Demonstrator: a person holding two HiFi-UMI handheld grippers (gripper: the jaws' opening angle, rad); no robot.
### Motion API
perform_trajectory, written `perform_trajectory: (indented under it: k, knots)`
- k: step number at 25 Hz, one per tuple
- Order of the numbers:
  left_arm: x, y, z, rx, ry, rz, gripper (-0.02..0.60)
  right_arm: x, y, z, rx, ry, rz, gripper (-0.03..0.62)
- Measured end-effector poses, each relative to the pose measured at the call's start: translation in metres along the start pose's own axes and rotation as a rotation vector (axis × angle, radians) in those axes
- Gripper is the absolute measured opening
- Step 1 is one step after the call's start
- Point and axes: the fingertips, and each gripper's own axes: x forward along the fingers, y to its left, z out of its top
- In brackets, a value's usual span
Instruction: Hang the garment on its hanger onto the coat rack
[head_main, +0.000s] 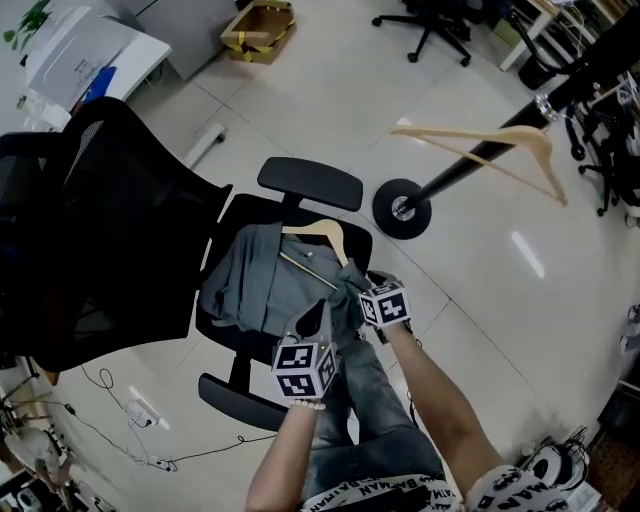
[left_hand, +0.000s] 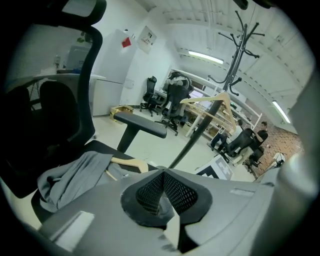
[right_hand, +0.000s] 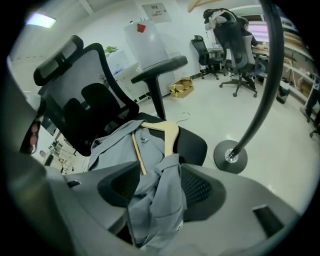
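Observation:
A grey garment (head_main: 250, 285) lies crumpled on the seat of a black office chair (head_main: 110, 230), with a wooden hanger (head_main: 322, 233) inside its collar. My right gripper (head_main: 352, 287) is shut on a fold of the garment (right_hand: 157, 200) at the seat's front right; the hanger (right_hand: 170, 132) shows just beyond the jaws. My left gripper (head_main: 316, 320) hovers over the seat's front edge, shut with nothing between its pads (left_hand: 150, 192). The black coat rack stands to the right, its pole (head_main: 470, 168) rising from a round base (head_main: 402, 208). Its hooks (left_hand: 240, 30) show in the left gripper view.
An empty wooden hanger (head_main: 500, 145) hangs on the coat rack. The chair's armrests (head_main: 310, 183) flank the seat. A cardboard box (head_main: 258, 30) and other office chairs (head_main: 430, 25) stand far off. Cables (head_main: 130, 420) trail on the floor at the left.

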Motion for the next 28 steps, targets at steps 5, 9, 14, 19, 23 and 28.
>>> perform_trajectory:
  k: [5,9,14,19,23,28]
  knots:
    - [0.022,0.016,-0.014,-0.035,0.013,0.011,-0.012,0.045,-0.012,-0.002,0.042,0.038,-0.012,0.272]
    - [0.030,0.021,-0.024,-0.048,0.028,0.006,-0.012,0.071,-0.020,-0.023,0.069,0.134,-0.047,0.270]
    - [0.029,0.024,-0.031,-0.059,0.041,0.008,-0.012,0.088,-0.028,-0.031,0.012,0.226,-0.067,0.254]
    - [0.027,0.027,-0.037,-0.051,0.061,0.005,-0.012,0.077,-0.013,-0.015,-0.201,0.207,-0.096,0.127]
    - [0.021,0.029,-0.030,-0.039,0.056,0.009,-0.012,0.046,-0.006,-0.026,-0.194,0.097,-0.252,0.127]
    - [0.012,0.030,-0.026,-0.008,0.051,0.005,-0.012,-0.010,0.008,-0.016,-0.284,-0.160,-0.464,0.127]
